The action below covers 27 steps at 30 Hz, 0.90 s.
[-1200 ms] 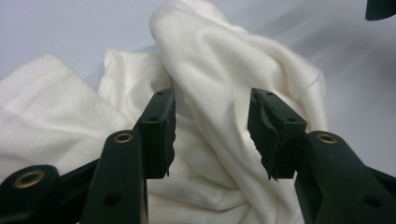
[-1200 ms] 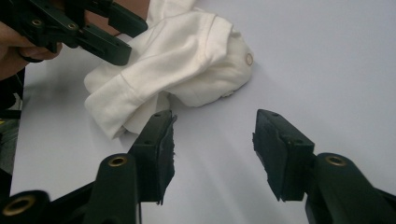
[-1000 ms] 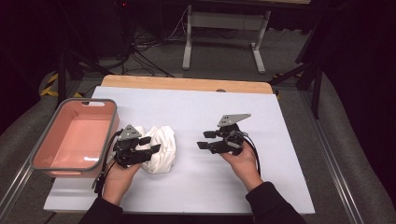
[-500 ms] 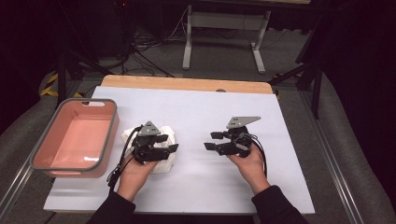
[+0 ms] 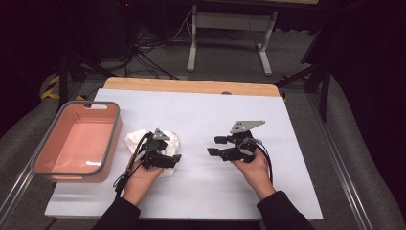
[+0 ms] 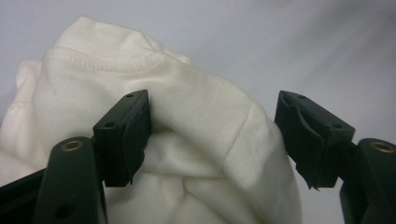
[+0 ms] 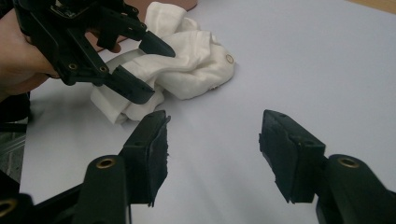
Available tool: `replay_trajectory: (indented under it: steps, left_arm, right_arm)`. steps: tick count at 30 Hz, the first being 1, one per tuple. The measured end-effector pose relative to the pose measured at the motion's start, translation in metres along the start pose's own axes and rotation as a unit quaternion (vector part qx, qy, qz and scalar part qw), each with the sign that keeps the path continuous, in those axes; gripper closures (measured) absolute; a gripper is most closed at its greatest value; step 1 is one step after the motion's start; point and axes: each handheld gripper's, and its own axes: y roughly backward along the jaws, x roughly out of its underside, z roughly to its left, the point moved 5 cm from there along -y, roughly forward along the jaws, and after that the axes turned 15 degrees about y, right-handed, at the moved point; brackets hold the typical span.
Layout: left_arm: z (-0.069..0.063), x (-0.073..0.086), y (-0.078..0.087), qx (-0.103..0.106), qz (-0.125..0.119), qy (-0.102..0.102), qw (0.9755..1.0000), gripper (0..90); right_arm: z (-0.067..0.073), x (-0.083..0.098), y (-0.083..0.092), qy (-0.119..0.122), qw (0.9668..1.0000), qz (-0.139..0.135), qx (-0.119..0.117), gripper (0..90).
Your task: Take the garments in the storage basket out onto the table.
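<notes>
The left tool (image 5: 165, 155), its jaws just opened and straddling but not pinching the crumpled white cloth (image 5: 168, 142) lying on the surface (image 5: 201, 120) beside the pink bin (image 5: 114, 129), seems to be letting go, while the right tool (image 5: 218, 146) hovers open and empty nearby.

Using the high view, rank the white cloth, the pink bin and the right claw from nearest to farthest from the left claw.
1. white cloth: directly under the left claw.
2. right claw: to its right, across bare table.
3. pink bin: at the table's left edge, beyond the cloth.
</notes>
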Motion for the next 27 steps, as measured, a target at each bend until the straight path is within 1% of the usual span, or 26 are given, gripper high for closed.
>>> replay_trajectory:
  steps: [1,2,3,4,5,6,7,8,9,10,11,12,13,14,15,16,17,18,19,21,22,23,24,25,27]
  left_arm:
    - [0.0,0.0,0.0,0.0,0.0,0.0,1.0,29.8]
    - [0.003,0.001,0.0,-0.001,0.003,0.004,1.0,32.1]
    - [0.007,0.002,0.001,0.002,0.001,0.014,0.9999,33.6]
    - [0.007,0.002,0.001,0.002,0.001,0.014,0.9999,35.1]
    - [0.01,0.003,0.002,0.006,-0.001,0.018,0.9998,35.1]
    - [0.011,0.003,0.004,0.01,-0.005,0.023,0.9997,38.2]
    - [0.012,0.002,0.006,0.019,-0.013,0.026,0.9994,45.1]
    - [0.012,0.002,0.006,0.019,-0.013,0.026,0.9994,48.7]
    - [0.012,0.002,0.01,0.032,-0.023,0.034,0.9987,51.5]
    - [0.012,0.002,0.01,0.032,-0.023,0.034,0.9987,53.5]
    - [0.013,0.002,0.013,0.039,-0.033,0.034,0.9981,57.2]
    - [0.013,0.001,0.016,0.04,-0.044,0.03,0.9978,59.2]
    - [0.012,0.001,0.017,0.047,-0.048,0.03,0.9973,61.9]
    - [0.011,0.0,0.02,0.05,-0.055,0.025,0.9969,64.4]
    - [0.01,-0.001,0.023,0.058,-0.064,0.021,0.996,67.8]
    - [0.01,-0.001,0.023,0.058,-0.064,0.021,0.996,70.5]
    - [0.007,-0.001,0.026,0.079,-0.071,0.023,0.9941,72.3]
    - [0.007,-0.001,0.026,0.079,-0.071,0.023,0.9941,73.7]
    - [0.006,-0.002,0.028,0.09,-0.076,0.022,0.9928,74.8]
    - [0.002,-0.002,0.031,0.117,-0.081,0.032,0.9893,75.6]
    - [0.001,-0.004,0.032,0.125,-0.086,0.028,0.988,76.3]
    - [-0.001,-0.004,0.034,0.131,-0.088,0.029,0.987,76.9]
    - [-0.002,-0.005,0.036,0.133,-0.091,0.023,0.9866,77.1]
    - [-0.003,-0.005,0.037,0.14,-0.095,0.022,0.9854,77.3]
    - [-0.009,-0.007,0.043,0.16,-0.105,0.022,0.9813,77.7]
  right_arm:
    - [0.0,0.0,0.0,0.0,1.0,0.0,0.0,41.7]
    - [0.001,-0.001,-0.002,0.002,1.0,0.001,-0.002,41.7]
    - [0.002,-0.002,-0.003,0.004,1.0,0.002,-0.003,41.7]
    - [0.002,-0.002,-0.004,0.005,1.0,0.002,-0.004,41.8]
    - [0.002,-0.002,-0.004,0.005,1.0,0.002,-0.004,41.8]
    - [0.003,-0.003,-0.005,0.007,1.0,0.003,-0.005,41.8]
    - [0.003,-0.004,-0.006,0.008,0.9999,0.003,-0.006,42.0]
    - [0.003,-0.004,-0.006,0.008,0.9999,0.003,-0.006,42.0]
    - [0.004,-0.004,-0.007,0.008,0.9999,0.002,-0.007,42.0]
    - [0.004,-0.004,-0.007,0.009,0.9999,0.002,-0.007,42.1]
    - [0.004,-0.005,-0.007,0.009,0.9999,0.002,-0.007,42.1]
    - [0.004,-0.004,-0.007,0.009,0.9999,0.002,-0.007,42.1]
    - [0.003,-0.004,-0.007,0.008,0.9999,0.002,-0.007,42.1]
    - [0.003,-0.004,-0.007,0.008,0.9999,0.003,-0.006,42.2]
    - [0.003,-0.004,-0.006,0.008,0.9999,0.004,-0.006,42.1]
    - [0.003,-0.004,-0.006,0.007,1.0,0.003,-0.005,42.2]
    - [0.002,-0.004,-0.005,0.006,1.0,0.003,-0.005,42.1]
    - [0.002,-0.004,-0.005,0.006,1.0,0.002,-0.004,42.3]
    - [0.002,-0.004,-0.004,0.007,1.0,0.002,-0.003,42.3]
    - [0.001,-0.004,-0.003,0.006,1.0,0.0,-0.003,42.4]
    - [0.001,-0.004,-0.003,0.006,1.0,0.0,-0.001,42.5]
    - [0.0,-0.004,-0.002,0.005,1.0,-0.001,0.0,42.6]
    - [-0.001,-0.004,-0.001,0.004,1.0,-0.001,0.0,42.6]
    - [-0.001,-0.004,-0.001,0.004,1.0,-0.001,0.0,42.7]
    - [-0.003,-0.003,0.002,0.002,1.0,-0.002,0.005,42.8]
